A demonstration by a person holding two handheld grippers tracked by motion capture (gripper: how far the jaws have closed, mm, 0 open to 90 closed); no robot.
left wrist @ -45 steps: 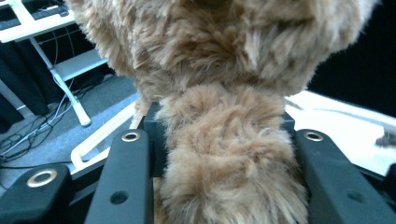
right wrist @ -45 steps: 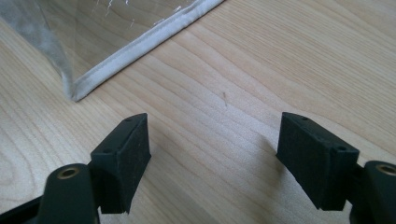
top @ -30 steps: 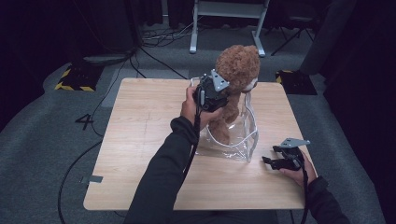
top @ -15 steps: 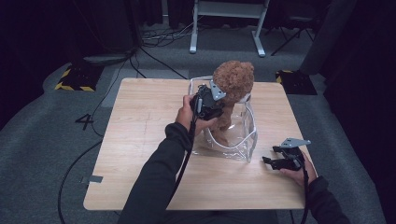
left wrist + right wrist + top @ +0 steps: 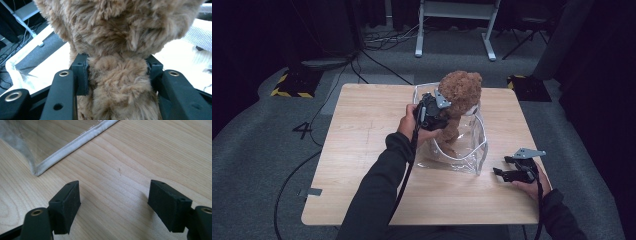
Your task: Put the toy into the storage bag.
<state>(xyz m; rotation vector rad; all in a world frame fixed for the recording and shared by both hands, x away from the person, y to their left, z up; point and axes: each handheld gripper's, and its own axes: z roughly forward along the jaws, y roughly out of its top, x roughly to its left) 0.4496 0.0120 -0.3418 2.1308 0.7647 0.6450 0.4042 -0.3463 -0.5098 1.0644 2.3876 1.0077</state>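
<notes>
My left gripper (image 5: 437, 111) has lowered the fluffy brown teddy bear (image 5: 459, 95) into the clear plastic bag (image 5: 472, 150) near the desk's far edge; its jaws just eased, pads still hugging the fur. Right gripper (image 5: 507, 172) idles wide.

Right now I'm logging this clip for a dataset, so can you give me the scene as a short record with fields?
held item: brown teddy bear, upright, lower body inside the bag
container: clear plastic bag with white trim, standing open on the table
left gripper: pads press the bear's neck
right gripper: jaws apart, nothing between them, low over the table near the bag's corner
surface: wooden table
</notes>
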